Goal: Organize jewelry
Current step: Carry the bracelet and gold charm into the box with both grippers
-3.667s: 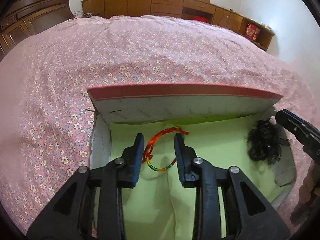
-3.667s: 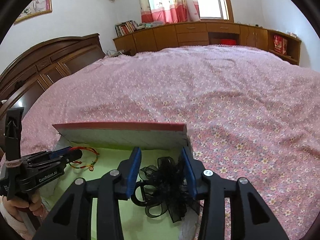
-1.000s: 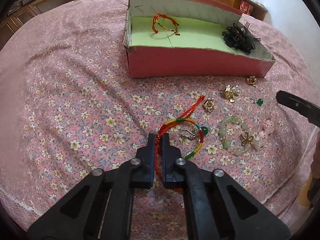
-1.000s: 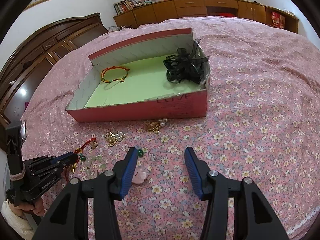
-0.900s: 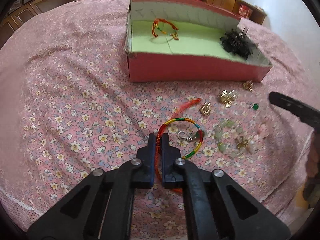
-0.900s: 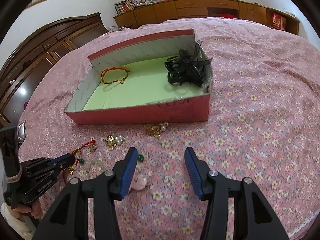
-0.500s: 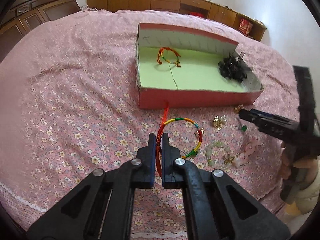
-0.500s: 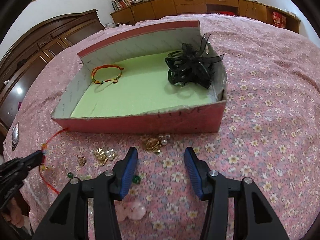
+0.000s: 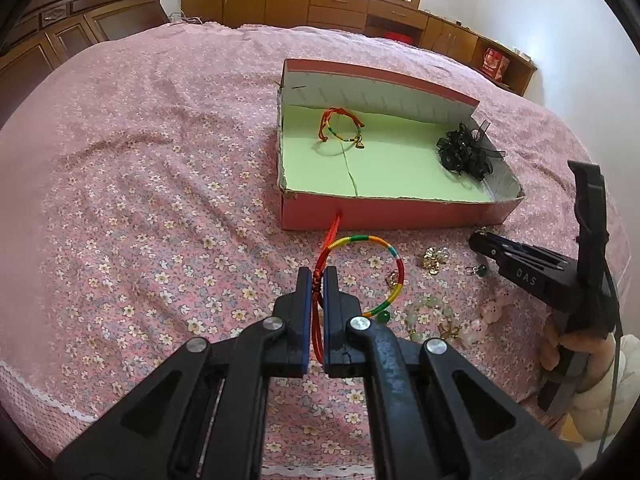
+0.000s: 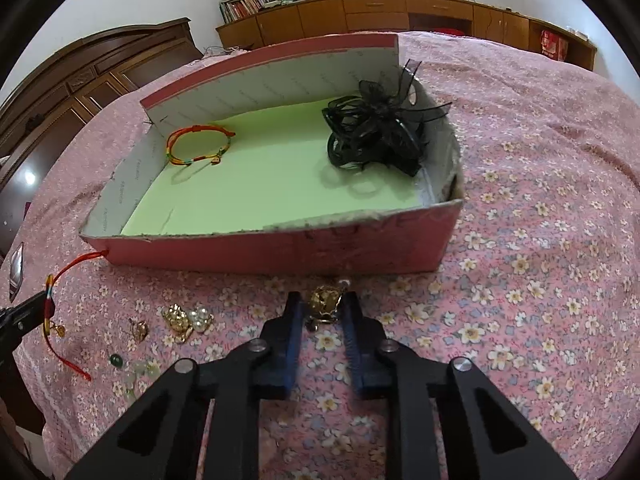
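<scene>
On the pink floral bedspread (image 9: 160,200), a rainbow-striped cord bracelet with red string ends (image 9: 360,264) is clamped by its red cord between the closed jaws of the left gripper (image 9: 317,280) and is held just before the pink cardboard box lined in green (image 9: 380,212). Further right, a gold filigree ornament (image 10: 326,300) is enclosed by the right gripper (image 10: 323,304), whose jaws have just been closing onto it, close to the box's front wall.
</scene>
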`<state>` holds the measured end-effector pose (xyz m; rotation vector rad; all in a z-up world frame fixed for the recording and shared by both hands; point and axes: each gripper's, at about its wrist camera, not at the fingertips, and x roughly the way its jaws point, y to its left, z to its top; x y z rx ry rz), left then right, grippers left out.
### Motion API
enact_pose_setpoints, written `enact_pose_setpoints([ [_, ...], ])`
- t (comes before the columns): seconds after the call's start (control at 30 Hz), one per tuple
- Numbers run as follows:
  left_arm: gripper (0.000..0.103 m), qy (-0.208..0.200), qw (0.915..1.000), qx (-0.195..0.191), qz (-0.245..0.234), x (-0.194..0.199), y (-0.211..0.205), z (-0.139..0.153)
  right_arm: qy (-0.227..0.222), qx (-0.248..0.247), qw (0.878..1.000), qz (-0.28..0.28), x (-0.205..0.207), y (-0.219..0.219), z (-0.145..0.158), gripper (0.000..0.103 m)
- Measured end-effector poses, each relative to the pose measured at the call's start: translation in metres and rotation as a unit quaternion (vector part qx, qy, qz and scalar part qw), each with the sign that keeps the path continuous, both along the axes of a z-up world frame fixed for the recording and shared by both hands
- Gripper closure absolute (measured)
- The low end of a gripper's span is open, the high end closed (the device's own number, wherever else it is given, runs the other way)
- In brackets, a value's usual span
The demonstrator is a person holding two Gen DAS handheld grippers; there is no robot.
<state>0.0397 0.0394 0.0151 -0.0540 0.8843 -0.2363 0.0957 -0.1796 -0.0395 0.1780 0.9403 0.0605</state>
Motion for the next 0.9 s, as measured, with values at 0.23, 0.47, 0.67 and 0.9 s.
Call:
enact_pose_setpoints([
  [0.23,0.103,-0.009,1.0,0.001,0.0,-0.002,-0.002,0.008,-0.012,0.021,1.0,0.013,-0.023,-0.011,0.009,0.081],
  [0.47,0.103,-0.021,0.9998,-0.007,-0.003,-0.001,-0.006,0.019,-0.031,0.033,0.999,0.02,-0.05,-0.017,0.03,0.081],
  [0.67,0.103,-0.048,0.9988,-0.007,-0.01,0.008,-0.011,0.041,-0.063,0.035,0.997,0.019,-0.055,-0.018,0.06,0.081],
  [0.9,0.103,-0.069,0.9975,0.002,-0.018,0.039,-0.022,0.054,-0.101,0.019,0.994,0.033,-0.043,-0.017,0.093,0.081],
])
